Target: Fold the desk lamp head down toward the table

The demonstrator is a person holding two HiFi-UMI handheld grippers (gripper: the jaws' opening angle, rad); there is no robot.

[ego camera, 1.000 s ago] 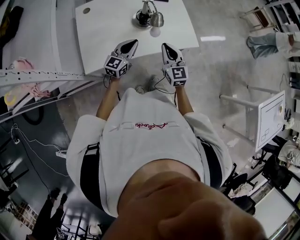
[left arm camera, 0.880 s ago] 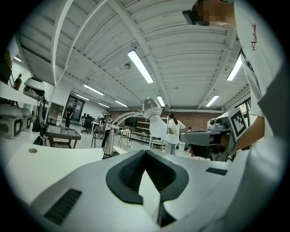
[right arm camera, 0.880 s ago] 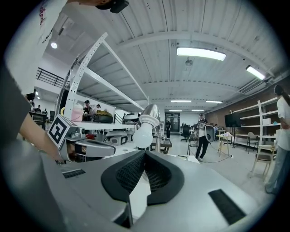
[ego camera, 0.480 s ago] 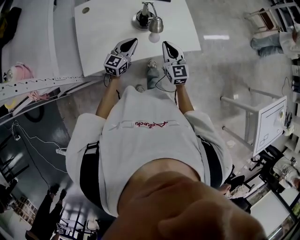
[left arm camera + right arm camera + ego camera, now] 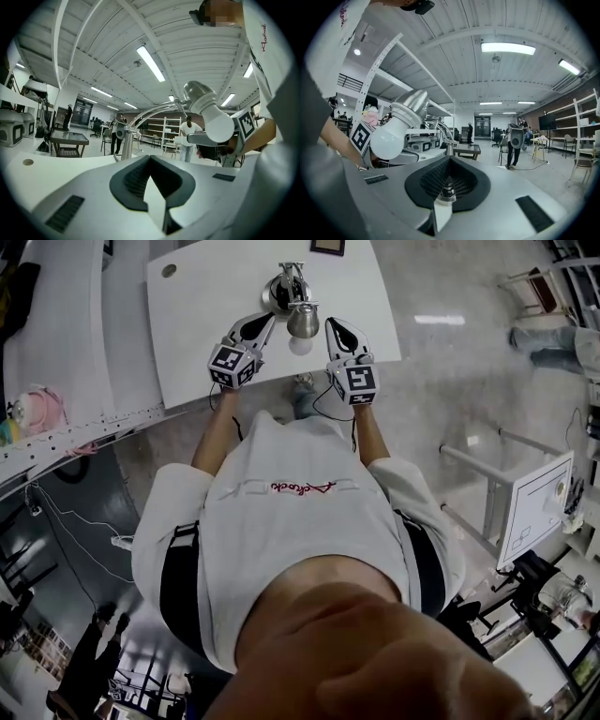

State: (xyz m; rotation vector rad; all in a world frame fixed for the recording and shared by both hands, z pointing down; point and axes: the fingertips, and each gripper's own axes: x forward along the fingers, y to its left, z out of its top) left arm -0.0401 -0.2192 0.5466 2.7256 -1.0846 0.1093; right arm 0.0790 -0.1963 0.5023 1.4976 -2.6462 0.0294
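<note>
Head view: lamp head (image 5: 303,322) (white bulb (image 5: 300,345) fitted) between your 2 grippers; left gripper (image 5: 265,322), right gripper (image 5: 334,331) jaws closed together, nothing held.

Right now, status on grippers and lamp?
Left gripper shut, empty; right gripper shut, empty. Silver metal desk lamp head with white bulb between them, untouched, not yet folded. Nothing in the way.

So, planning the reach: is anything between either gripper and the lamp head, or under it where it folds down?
Nothing visible does. The lamp head sits between the left gripper and right gripper with only air either side, and the white table below its bulb shows nothing.
</note>
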